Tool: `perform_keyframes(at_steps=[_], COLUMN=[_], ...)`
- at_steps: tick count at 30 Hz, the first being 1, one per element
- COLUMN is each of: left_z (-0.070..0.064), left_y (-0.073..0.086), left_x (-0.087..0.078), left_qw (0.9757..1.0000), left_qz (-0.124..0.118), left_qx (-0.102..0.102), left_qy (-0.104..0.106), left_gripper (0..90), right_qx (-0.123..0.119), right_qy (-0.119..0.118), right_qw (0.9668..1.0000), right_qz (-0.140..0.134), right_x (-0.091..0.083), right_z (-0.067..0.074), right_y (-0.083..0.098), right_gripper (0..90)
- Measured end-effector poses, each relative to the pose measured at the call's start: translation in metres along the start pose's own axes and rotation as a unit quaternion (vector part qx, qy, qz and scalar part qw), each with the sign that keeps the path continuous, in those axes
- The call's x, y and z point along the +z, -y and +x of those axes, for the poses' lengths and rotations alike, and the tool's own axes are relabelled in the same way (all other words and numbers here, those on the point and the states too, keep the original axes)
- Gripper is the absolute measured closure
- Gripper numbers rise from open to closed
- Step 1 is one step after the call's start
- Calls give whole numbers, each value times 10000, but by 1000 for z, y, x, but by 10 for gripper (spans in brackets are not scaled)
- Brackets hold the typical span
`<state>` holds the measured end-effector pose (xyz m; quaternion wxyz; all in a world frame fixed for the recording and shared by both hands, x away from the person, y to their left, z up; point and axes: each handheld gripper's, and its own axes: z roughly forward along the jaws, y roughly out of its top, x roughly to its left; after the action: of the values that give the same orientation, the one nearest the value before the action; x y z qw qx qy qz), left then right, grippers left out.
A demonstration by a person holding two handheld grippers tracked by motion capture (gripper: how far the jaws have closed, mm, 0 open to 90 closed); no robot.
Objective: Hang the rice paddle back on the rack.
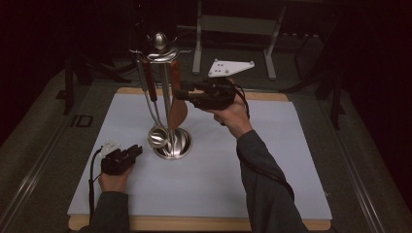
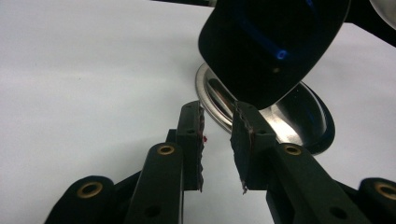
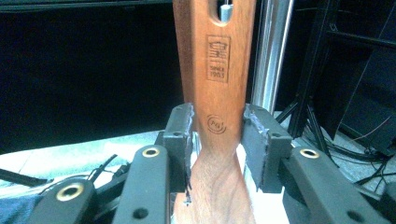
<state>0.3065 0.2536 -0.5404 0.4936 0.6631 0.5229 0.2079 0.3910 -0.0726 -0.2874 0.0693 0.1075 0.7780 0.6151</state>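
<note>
Both jaws of right gripper [image 3: 217, 135] parted, flanking wooden spatula [image 3: 215, 84].

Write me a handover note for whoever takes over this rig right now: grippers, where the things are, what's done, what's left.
Right gripper: jaws either side of the wooden spatula handle, gaps showing, not pressing; open.
Left gripper: open, empty, low over the white mat by the stand's base.
Things: spatula hangs by its handle slot on the metal stand; ladle hangs beside it.
Done: spatula looks hung.
Left: probably just back the right gripper away without knocking it.
</note>
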Motion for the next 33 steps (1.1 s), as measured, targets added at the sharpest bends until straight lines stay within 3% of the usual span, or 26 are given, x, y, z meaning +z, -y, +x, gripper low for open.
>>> perform_keyframes(at_steps=[18, 33], left_z=[0, 0], left_y=[0, 0], left_x=[0, 0], left_qw=[10000, 10000], left_qz=[-5, -6], left_qx=[-4, -14], left_qy=[-3, -10], left_gripper=[731, 728], right_qx=[115, 323], right_qy=[55, 402], right_qw=[9999, 9985], right_qz=[-80, 162], right_x=[-6, -13], right_z=[-4, -14], right_y=[5, 17], right_gripper=[626, 606])
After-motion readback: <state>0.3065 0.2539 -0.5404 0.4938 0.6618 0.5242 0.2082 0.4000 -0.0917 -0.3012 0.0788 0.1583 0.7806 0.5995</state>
